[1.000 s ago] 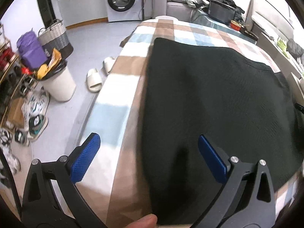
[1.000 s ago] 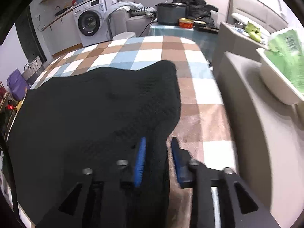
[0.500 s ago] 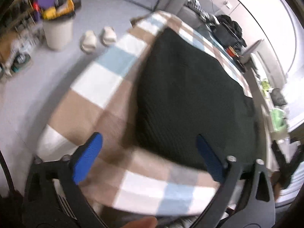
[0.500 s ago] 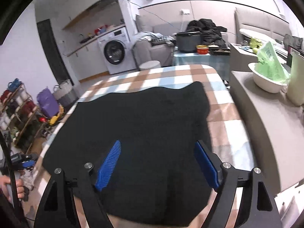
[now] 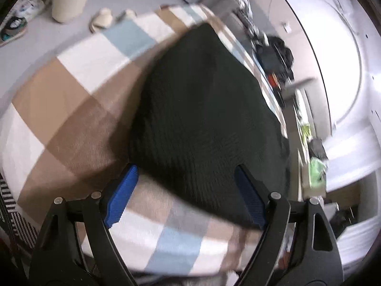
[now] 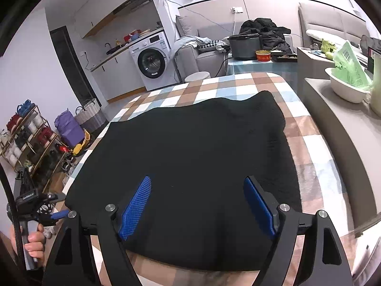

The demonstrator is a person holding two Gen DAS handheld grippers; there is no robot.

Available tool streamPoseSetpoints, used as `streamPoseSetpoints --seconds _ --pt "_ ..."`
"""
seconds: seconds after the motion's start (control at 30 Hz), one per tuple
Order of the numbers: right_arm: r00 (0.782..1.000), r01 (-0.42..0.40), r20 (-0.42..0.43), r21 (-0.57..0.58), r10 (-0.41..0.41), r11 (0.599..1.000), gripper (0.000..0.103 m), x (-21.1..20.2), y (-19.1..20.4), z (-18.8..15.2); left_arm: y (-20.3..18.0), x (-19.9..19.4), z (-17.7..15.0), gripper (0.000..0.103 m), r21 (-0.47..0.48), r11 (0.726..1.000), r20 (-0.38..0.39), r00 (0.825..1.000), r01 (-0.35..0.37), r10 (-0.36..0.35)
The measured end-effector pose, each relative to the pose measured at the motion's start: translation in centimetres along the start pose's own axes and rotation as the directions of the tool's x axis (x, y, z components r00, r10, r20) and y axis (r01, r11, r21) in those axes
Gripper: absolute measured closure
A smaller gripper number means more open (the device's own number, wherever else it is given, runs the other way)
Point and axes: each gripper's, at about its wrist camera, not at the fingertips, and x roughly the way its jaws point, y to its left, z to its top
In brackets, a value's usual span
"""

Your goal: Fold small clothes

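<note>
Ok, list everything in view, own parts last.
garment: one, black, flat on table
tablecloth: one, brown, white, blue check, on table
washer: one, white, far wall
shoe rack: one, left floor
basket: one, grey-white, by rack
bowl: one, white, holds green bag, right counter
slippers: cream, floor
left gripper: black, blue pads, open, empty
right gripper: same, open, over garment

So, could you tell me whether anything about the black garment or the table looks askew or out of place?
Nothing serious. The black garment lies flat on the checked cloth, though its far edge is wavy rather than straight. Both grippers are open and hold nothing.
</note>
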Motion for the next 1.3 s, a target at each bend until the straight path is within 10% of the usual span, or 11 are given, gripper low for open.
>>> streamPoseSetpoints --seconds 0.17,0.33,0.93,1.13,1.3 --pt "0.999 -0.009 -0.035 0.008 0.009 1.000 0.021 1.6 0.0 -0.4 -0.8 1.3 0.1 0.024 -0.013 1.000 0.090 0.996 -0.015 0.016" --pt "0.997 0.000 -0.072 -0.008 -0.001 1.000 0.021 3.3 0.3 -0.8 0.0 2.6 1.2 0.080 -0.094 0.996 0.118 0.993 -0.008 0.019" --pt "0.982 0.060 -0.170 -0.128 -0.081 0.990 0.021 6.6 0.4 -3.9 -9.5 -2.3 2.7 0.090 0.223 0.975 0.311 0.947 0.017 -0.087" --pt "0.985 0.003 -0.169 -0.061 -0.013 0.998 0.021 5.7 -0.8 -3.6 -20.1 -1.5 2.2 0.090 0.471 0.882 0.281 0.943 0.026 -0.177" --pt "0.992 0.049 -0.112 -0.005 -0.050 0.999 0.021 3.1 -3.5 -2.2 -30.1 2.2 -2.2 0.091 0.685 0.722 0.129 0.958 0.102 -0.257"
